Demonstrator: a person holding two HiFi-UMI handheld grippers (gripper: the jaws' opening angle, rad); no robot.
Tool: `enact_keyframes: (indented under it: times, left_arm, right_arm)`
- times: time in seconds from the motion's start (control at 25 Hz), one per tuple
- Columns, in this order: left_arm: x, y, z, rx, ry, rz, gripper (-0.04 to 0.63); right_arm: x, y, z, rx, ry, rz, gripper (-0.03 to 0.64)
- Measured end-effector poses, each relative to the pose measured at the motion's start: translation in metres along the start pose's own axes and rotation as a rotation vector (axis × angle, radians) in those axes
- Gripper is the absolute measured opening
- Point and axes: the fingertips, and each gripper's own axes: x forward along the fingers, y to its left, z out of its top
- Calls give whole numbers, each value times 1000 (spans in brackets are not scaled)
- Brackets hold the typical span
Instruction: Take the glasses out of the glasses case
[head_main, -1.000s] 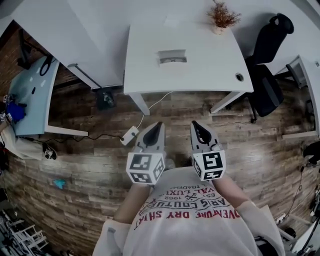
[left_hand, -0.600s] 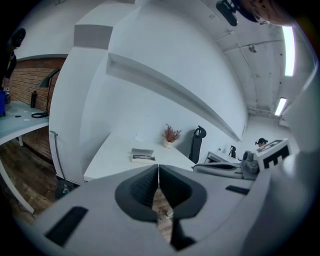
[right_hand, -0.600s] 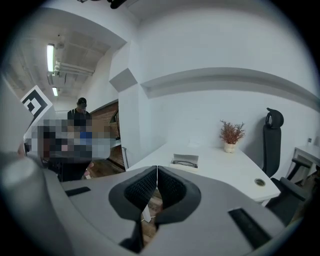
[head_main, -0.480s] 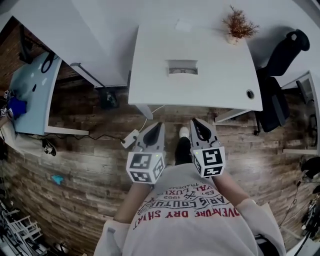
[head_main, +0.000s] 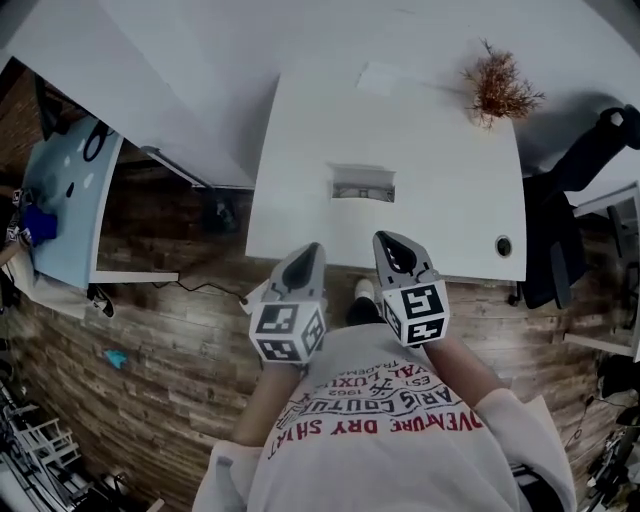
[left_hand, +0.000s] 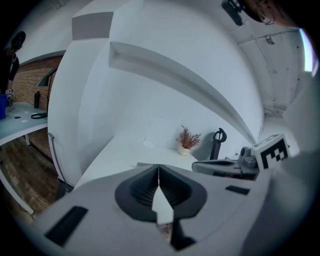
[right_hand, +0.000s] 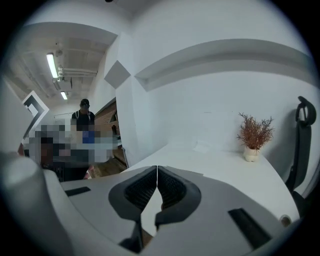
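We log the left forearm (head_main: 262, 400) and right forearm (head_main: 462, 365) held out ahead of the torso, roughly parallel. The left gripper (head_main: 311, 251) and right gripper (head_main: 386, 241) ride side by side but apart, noses forward and tipped a little down. We read the left gripper's jaws as pressed tip to tip with nothing between them, the right gripper's likewise, while the left cube (head_main: 288, 335) and right cube (head_main: 416, 315) sit rearmost, close to the chest.

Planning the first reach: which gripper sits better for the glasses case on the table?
Probably right. Both are shut at the table edge, but the right gripper lies nearer the glasses case than the left gripper.
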Motion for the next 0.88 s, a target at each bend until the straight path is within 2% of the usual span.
enact_keyframes:
  times: [0.28,0.52,0.88]
  left_arm:
    - [75,6,18,-14,36,46,8]
    - [110,10,19,-29,80,58,8]
    - [138,31,13,-56,140,24,8]
  right_arm:
    - [52,-53,4,27,78,101,12]
    - [85,-82,-11,42,185,126,12]
    - [129,-62,-53,-159,438,277,17]
